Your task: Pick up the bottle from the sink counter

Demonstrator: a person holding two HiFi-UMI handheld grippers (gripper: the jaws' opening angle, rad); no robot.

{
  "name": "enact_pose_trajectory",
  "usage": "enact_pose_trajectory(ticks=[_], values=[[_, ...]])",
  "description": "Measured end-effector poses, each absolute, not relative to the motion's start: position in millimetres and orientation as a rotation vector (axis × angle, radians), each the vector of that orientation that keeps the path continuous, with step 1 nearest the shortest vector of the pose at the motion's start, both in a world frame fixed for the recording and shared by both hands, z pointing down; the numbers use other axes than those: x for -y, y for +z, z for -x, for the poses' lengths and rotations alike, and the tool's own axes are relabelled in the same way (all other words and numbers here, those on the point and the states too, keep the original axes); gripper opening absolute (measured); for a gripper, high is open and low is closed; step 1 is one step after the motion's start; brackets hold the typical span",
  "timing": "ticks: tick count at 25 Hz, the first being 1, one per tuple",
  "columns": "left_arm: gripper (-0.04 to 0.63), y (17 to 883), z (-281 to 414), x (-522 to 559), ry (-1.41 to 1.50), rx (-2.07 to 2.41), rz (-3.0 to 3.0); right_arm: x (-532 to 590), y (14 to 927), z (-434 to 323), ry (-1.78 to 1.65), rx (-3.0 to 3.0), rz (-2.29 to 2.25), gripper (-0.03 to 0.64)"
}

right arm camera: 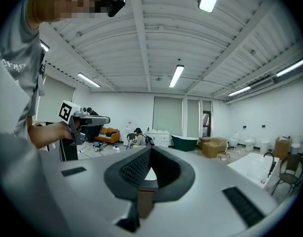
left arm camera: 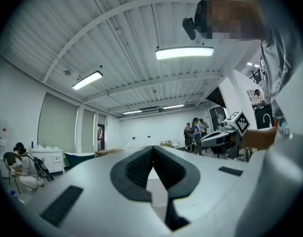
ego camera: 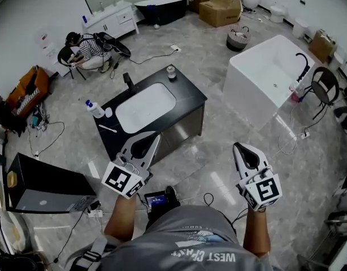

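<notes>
Holding both grippers low ahead of the wearer, short of the black counter [ego camera: 187,95].

Left gripper [ego camera: 155,135]: jaws together at the tips, nothing between them. In the head view its tip sits right at the counter's near edge. Right gripper [ego camera: 237,146]: jaws closed too, empty, off to the right of the counter over the grey floor [ego camera: 218,168]. Both point roughly level. Each carries a cube with black-and-white square markers.

Bottle [ego camera: 94,109]: white with a blue cap, on the counter's left end, left of the white basin [ego camera: 145,106] and well apart from both grippers. The cap points up-left in the head view; can't tell whether it stands or lies. Label too small to read.

Also on the counter: a small white disc [ego camera: 108,112] just beside the bottle, a thin white stick [ego camera: 107,129] near the front-left edge, a black faucet [ego camera: 128,82] behind the basin, and a can [ego camera: 171,71] at the back right corner.

Readable writing: the shirt [ego camera: 202,244] print, upside down to the camera, reads "WEST" plus a second word I can't make out fully.

Surroundings: a white tub [ego camera: 264,72] right of the counter, cardboard boxes [ego camera: 218,7] far back, and a person [ego camera: 86,48] seated at the back left.
</notes>
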State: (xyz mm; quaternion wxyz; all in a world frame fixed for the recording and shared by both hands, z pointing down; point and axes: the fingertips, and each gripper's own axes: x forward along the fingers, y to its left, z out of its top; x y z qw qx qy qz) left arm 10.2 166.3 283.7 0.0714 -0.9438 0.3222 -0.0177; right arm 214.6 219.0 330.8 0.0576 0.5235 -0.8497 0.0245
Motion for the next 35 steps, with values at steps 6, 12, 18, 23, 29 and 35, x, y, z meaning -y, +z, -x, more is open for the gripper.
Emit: enact_pose_trajectory(ticks=[6, 12, 18, 23, 29, 35], values=[[0.005, 289.6, 16.5, -122.3, -0.027, -0.925, 2.886, -183.3, 314.9, -185.9, -0.029, 2.591, -1.644, 0.002], [0.005, 293.9, 42.9, -86.9, 0.010, -0.873, 2.925, -157.3, 314.5, -160.5, 0.007, 2.495, -1.674, 0.002], [0.005, 292.4, 66.7, -59.1, 0.050, -0.831, 2.941, -131.3, 307.0, -130.1, -0.029, 2.472, -1.684, 0.002], [0.005, 294.7, 87.6, -48.1, 0.077, -0.872, 2.959, -117.2, 302.2, -107.4, -0.031, 2.460, -1.616, 0.002], [0.005, 297.1, 114.0, -33.1, 0.076, -0.989, 2.949, -80.3, 305.8, -92.6, -0.001, 2.486, -1.525, 0.002], [0.005, 296.0, 134.4, -17.5, 0.040, -1.148, 2.879, -34.1, 312.8, -74.5, 0.008, 2.593, -1.374, 0.002]])
